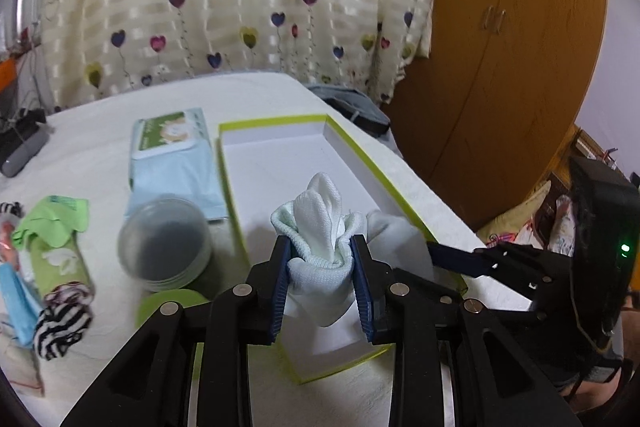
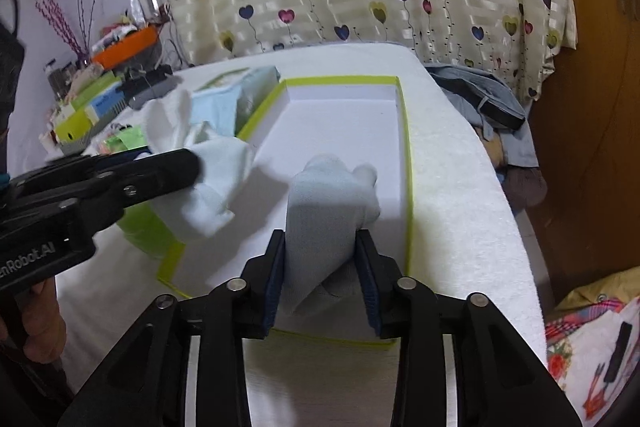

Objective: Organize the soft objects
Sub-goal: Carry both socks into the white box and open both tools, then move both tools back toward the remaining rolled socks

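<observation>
While clamped in each hand-held gripper (image 1: pixel 322 277) (image 2: pixel 322 281) — white sock (image 1: pixel 320 223), long axis upward over box (image 1: pixel 360 143).

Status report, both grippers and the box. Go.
Left gripper clamps a white sock. Right gripper around a pale sock, over the green-rimmed box. Box floor bare, nothing in the way.

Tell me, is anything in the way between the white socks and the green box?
Nothing visible. The left gripper and right gripper each hold a white sock right above the green box, whose white bottom lies bare below them.
</observation>
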`<state>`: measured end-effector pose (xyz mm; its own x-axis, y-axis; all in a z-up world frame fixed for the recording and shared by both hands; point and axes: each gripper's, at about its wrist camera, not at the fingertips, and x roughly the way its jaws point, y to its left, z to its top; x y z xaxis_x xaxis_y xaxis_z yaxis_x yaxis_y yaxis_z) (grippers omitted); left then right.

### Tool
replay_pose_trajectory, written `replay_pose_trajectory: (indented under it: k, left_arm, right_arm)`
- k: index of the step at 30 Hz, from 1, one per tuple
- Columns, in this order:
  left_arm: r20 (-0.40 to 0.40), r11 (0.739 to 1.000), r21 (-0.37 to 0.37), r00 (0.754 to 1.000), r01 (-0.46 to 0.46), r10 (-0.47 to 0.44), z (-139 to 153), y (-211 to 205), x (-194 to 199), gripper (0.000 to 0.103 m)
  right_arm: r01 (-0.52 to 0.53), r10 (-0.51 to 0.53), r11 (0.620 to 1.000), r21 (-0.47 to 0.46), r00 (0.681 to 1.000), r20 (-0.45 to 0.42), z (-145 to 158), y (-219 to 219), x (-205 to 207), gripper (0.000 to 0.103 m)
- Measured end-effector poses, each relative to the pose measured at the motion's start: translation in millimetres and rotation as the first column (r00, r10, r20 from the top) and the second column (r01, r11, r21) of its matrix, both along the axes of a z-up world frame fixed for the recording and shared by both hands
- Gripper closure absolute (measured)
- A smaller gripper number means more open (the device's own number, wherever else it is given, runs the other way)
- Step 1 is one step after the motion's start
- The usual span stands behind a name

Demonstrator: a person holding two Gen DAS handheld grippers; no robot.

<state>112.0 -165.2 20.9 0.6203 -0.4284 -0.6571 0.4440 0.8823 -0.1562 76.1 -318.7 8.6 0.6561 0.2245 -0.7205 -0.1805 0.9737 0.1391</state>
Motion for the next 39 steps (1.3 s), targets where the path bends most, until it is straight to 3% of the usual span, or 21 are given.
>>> replay_pose_trajectory:
  k: [4, 11, 23, 34, 39]
  left_arm:
    - [-0.020, 1.000, -0.005, 1.000, 0.013, -0.013, -6.1, -3.8, 4.5, 0.072]
    - [0.010, 1.000, -0.011, 1.000, 0.016, -0.016, -1.8, -4.0, 3.0, 0.055]
    - [0.068, 0.998, -0.049, 0.997, -0.029, 0.032, 18.4, 20.3, -24.7, 0.055]
    - [0.112, 0.993, -0.086, 0.989, -0.086, 0.096, 33.7, 58.5, -58.4, 0.055]
    - [0.118, 0.988, -0.078, 0.983, -0.130, 0.139, 33.8, 75.9, -64.4, 0.055]
  right_arm:
    - [0.012, -0.012, 1.000, -0.010, 1.000, 0.024, 4.3, -4.0, -3.8, 0.057]
    - [0.038, -0.038, 0.999, -0.009, 0.998, 0.056, 14.8, -10.2, -10.5, 0.057]
    - [0.064, -0.063, 0.998, -0.004, 0.993, 0.099, 33.5, -1.2, -31.8, 0.057]
    - [0.008, -0.007, 1.000, -0.008, 0.986, 0.166, 54.1, 31.1, -54.7, 0.057]
    - [-0.019, 0.020, 1.000, -0.010, 0.985, 0.174, 57.6, 45.6, -59.5, 0.051]
